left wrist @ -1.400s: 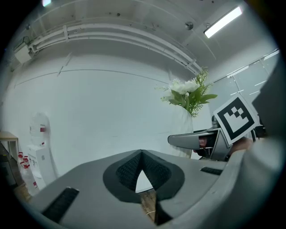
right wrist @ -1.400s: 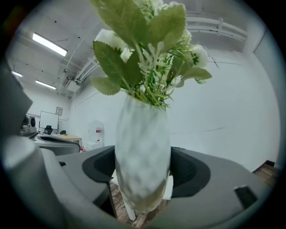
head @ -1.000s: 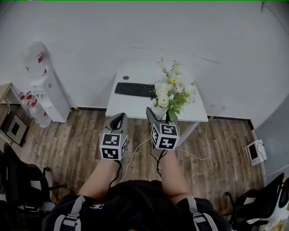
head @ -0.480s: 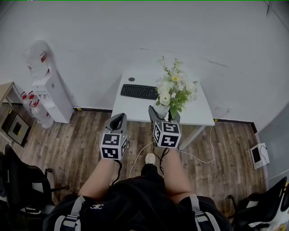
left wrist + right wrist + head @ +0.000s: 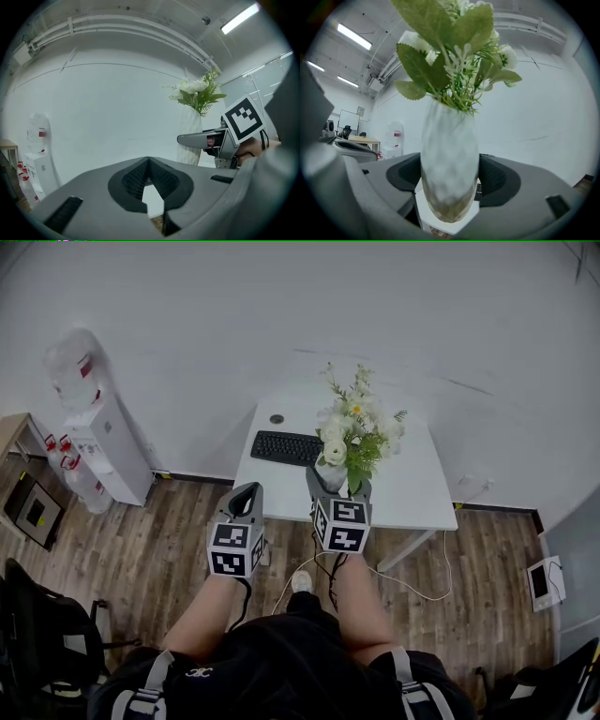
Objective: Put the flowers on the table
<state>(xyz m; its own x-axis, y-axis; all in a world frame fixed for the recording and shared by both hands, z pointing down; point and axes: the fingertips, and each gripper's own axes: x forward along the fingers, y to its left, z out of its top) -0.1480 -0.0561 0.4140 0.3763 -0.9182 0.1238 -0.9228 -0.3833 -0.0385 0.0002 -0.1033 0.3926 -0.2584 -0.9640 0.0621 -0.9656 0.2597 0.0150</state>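
A white ribbed vase (image 5: 449, 159) with white flowers and green leaves (image 5: 450, 51) stands upright between the jaws of my right gripper (image 5: 450, 185), which is shut on its lower body. In the head view the bouquet (image 5: 354, 432) and right gripper (image 5: 337, 491) hang over the near edge of the white table (image 5: 417, 488). My left gripper (image 5: 246, 498) is beside it to the left, over the floor, with its jaws together and nothing in them. The left gripper view shows its tips (image 5: 149, 161) meeting and the vase (image 5: 190, 138) off to the right.
A black keyboard (image 5: 287, 447) and a small dark round object (image 5: 276, 419) lie on the table's left half. A water dispenser (image 5: 105, 451) stands by the wall at left. Cables (image 5: 412, 570) trail over the wooden floor under the table. A black chair (image 5: 42, 638) is at lower left.
The person has stepped toward the table, which now lies nearer and more to the right. Both grippers keep their hold and spacing; the vase now overlaps the table's front edge.
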